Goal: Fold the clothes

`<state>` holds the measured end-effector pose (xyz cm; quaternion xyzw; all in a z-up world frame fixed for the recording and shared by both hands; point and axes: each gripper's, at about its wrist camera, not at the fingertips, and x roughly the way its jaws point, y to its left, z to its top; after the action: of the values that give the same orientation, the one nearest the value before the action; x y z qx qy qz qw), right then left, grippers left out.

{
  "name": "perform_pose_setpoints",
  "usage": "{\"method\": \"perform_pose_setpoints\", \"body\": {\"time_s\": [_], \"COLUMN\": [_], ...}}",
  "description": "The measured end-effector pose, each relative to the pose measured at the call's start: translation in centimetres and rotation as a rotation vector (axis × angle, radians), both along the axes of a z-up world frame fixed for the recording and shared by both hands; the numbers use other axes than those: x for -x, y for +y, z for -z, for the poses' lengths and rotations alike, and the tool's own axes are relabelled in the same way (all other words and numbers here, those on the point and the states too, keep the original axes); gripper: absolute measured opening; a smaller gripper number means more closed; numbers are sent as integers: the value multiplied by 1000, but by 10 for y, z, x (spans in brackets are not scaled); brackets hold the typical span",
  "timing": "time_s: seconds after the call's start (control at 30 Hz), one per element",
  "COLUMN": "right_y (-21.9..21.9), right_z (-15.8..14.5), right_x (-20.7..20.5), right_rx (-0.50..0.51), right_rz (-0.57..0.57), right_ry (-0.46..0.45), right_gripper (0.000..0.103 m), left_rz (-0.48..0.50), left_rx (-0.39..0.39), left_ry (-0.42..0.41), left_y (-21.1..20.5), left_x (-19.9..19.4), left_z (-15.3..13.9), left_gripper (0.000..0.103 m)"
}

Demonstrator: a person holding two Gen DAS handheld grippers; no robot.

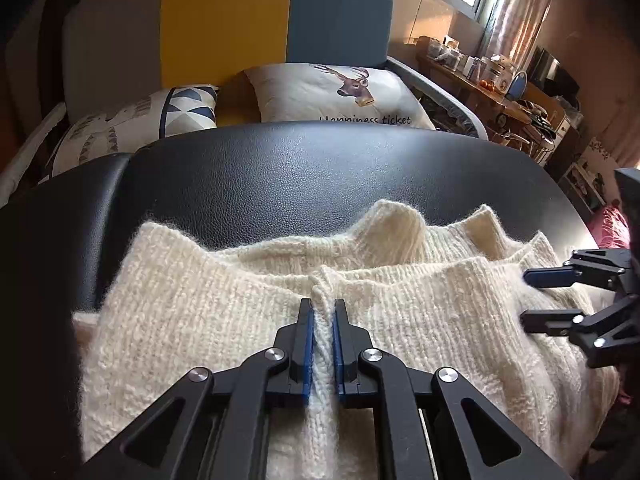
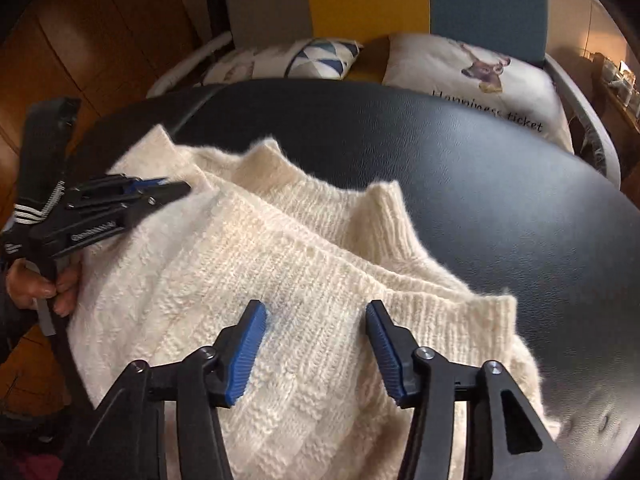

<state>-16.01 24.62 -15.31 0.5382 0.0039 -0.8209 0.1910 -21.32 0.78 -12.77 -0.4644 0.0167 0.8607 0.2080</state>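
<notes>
Spreading across the frame, a black leather-textured table [image 1: 280,176] carries a cream knitted sweater [image 1: 224,312] on its near half, folded into layers with its ribbed edges and collar pointing toward the far edge. Beyond the far edge stands a sofa [image 1: 336,12] with grey, yellow and blue back panels, holding a pillow printed with a deer [image 1: 340,92] and a triangle-patterned pillow [image 1: 188,110] beside it. A cluttered wooden side desk [image 1: 492,92] sits under the window toward the right.

The left claw [image 1: 322,306] is nearly closed, its blue pads pinching a raised ridge of the sweater near the middle of the top layer. The right claw [image 2: 316,308] hangs spread wide over the sweater's near right part, pads apart and gripping nothing. In the right wrist view a hand [image 2: 44,284] grips the left claw's handle at the table's left edge.
</notes>
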Motion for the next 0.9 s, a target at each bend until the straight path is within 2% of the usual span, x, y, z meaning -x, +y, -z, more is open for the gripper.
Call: {"method": "perform_pose_setpoints", "body": {"time_s": [0.07, 0.13, 0.17, 0.2, 0.23, 0.27, 0.3, 0.33, 0.4, 0.43, 0.53, 0.6, 0.63, 0.7, 0.8, 0.9], "right_y": [5, 11, 10, 5, -5, -16, -26, -30, -29, -25, -14, -11, -9, -7, 4, 15], "right_z": [3, 5, 3, -1, -9, -16, -25, -35, -47, -41, -18, -5, -5, -4, -10, -16], "right_x": [-1, -3, -4, -7, -12, -17, -22, -26, -26, -22, -9, -4, -7, -11, -11, -12], "right_rx": [50, 90, 66, 13, -64, -140, -203, -223, -241, -256, -289, -275, -265, -243, -176, -109], "right_rz": [44, 66, 69, 56, 21, -15, -50, -62, -39, -16, 54, 80, 101, 141, 168, 195], "right_ry": [16, -15, -11, 12, 51, 91, 130, 170, 208, 196, 149, 132, 160, 214, 208, 202], "right_gripper": [63, 61, 48, 41, 19, 10, 9, 8, 7, 6, 6, 9, 11, 15, 17, 19], "left_rz": [-3, -7, -8, -10, -14, -20, -31, -41, -46, -50, -75, -93, -95, -98, -105, -161], "left_rx": [-5, -12, -14, -18, -25, -39, -71, -102, -98, -94, -55, -56, -76, -90, -141, -208], "left_ry": [5, 12, 19, 27, 40, 55, 75, 98, 132, 136, 32, -35, -24, -29, -61, -52], "left_y": [-1, -2, -2, -2, -3, -4, -7, -10, -9, -9, -3, -2, -3, -4, -13, -47], "left_x": [-2, -4, -7, -9, -13, -17, -21, -23, -20, -17, 6, 17, 16, 14, 12, 3], "left_z": [1, 1, 0, -1, -5, -9, -18, -28, -41, -43, -15, 7, 9, 6, -2, -23], "left_gripper": [9, 9, 8, 8, 8, 7, 7, 7, 7, 8, 8, 12, 12, 12, 13, 21]}}
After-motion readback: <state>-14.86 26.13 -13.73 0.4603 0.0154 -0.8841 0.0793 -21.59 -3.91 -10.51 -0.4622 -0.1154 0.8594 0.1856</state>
